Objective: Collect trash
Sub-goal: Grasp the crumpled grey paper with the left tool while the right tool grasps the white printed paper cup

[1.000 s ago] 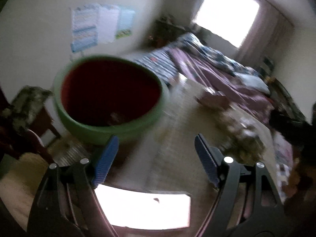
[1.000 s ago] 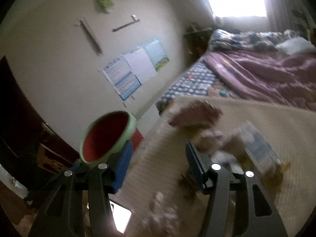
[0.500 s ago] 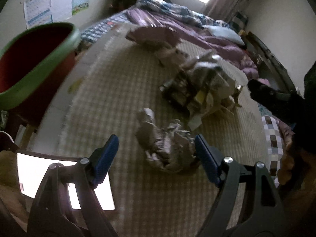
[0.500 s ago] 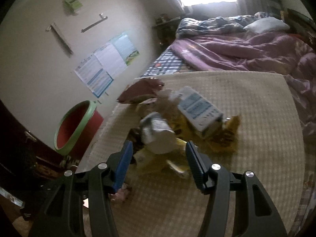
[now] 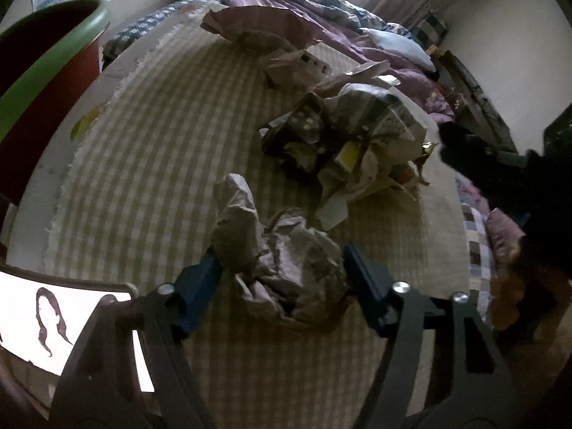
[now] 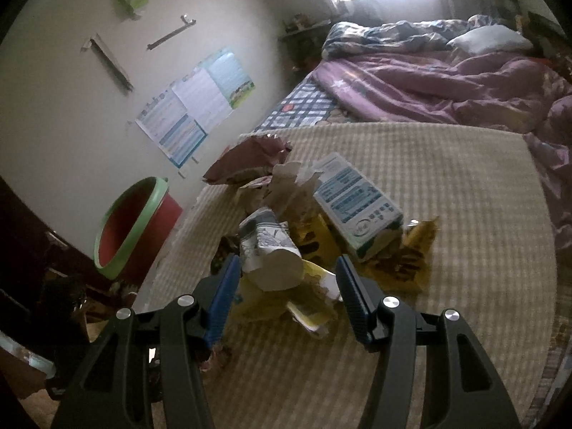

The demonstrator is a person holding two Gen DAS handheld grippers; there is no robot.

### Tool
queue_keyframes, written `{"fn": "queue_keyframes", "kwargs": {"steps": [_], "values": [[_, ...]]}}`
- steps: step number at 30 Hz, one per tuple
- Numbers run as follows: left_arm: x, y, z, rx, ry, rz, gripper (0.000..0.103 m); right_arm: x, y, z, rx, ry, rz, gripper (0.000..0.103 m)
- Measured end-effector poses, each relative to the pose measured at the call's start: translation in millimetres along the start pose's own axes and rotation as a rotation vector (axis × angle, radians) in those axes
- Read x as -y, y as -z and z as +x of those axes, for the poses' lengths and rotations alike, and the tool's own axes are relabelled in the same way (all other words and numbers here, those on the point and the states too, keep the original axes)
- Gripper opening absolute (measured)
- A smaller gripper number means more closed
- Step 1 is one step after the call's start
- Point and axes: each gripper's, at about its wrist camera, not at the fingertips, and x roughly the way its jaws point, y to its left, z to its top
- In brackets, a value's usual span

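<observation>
On the checked beige mat point(image 5: 150, 164), near edge, the left gripper point(image 5: 280, 271) sits w/ a crumpled grey wad of paper point(image 5: 279, 261) between its blue pads; its jaws have just been closing in, and the left pad looks to be touching the wad, but whether they actually pinch it can't be told from this view. Farther off, centre-right, lies the main trash pile point(image 5: 350, 136) (newspaper, dark wrappers, a yellow scrap). Over in the right wrist view, the right gripper point(image 6: 286, 286) hangs half-spread over that pile, jaws released, nothing clamped; a squashed paper cup point(image 6: 271, 254) lies between the pads w/o clear contact, and a blue-and-white carton point(image 6: 357, 211) lies just right of it. Far left, off the mat by the wall, stands the red bin w/ green rim point(image 6: 132, 228). Bed w/ purple quilt point(image 6: 447, 85) runs along the far side.
</observation>
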Motion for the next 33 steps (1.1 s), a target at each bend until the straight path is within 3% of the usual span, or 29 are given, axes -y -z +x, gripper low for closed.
{"fn": "queue_keyframes", "kwargs": {"steps": [3, 6, 13, 23, 25, 27, 33], "values": [[0.0, -1.4, -3.7, 0.007, 0.002, 0.001, 0.054, -2.0, -3.7, 6.9, -0.010, -0.015, -0.004, 0.055], [-1.5, -1.9, -4.6, 0.005, 0.000, -0.006, 0.054, -2.5, -7.0, 13.9, -0.017, -0.027, 0.000, 0.055], [-4.1, -2.0, -5.6, -0.002, 0.000, -0.014, 0.067, -6.5, -11.2, 27.0, -0.042, -0.032, 0.003, 0.058], [-1.0, 2.2, -1.9, -0.029, 0.010, -0.002, 0.069, -16.6, -11.9, 44.3, -0.074, -0.032, -0.022, 0.060], [3.1, 2.2, -3.8, -0.022, 0.007, 0.019, 0.059, -15.9, -11.2, 44.6, -0.069, -0.033, -0.018, 0.057], [6.2, 2.0, -6.3, -0.015, 0.013, 0.030, 0.050, -17.3, -10.6, 43.6, -0.072, -0.039, -0.025, 0.043], [15.9, 0.3, -16.8, 0.032, -0.004, 0.070, 0.044, -23.8, -6.9, 32.7, -0.040, -0.036, -0.048, 0.038]]}}
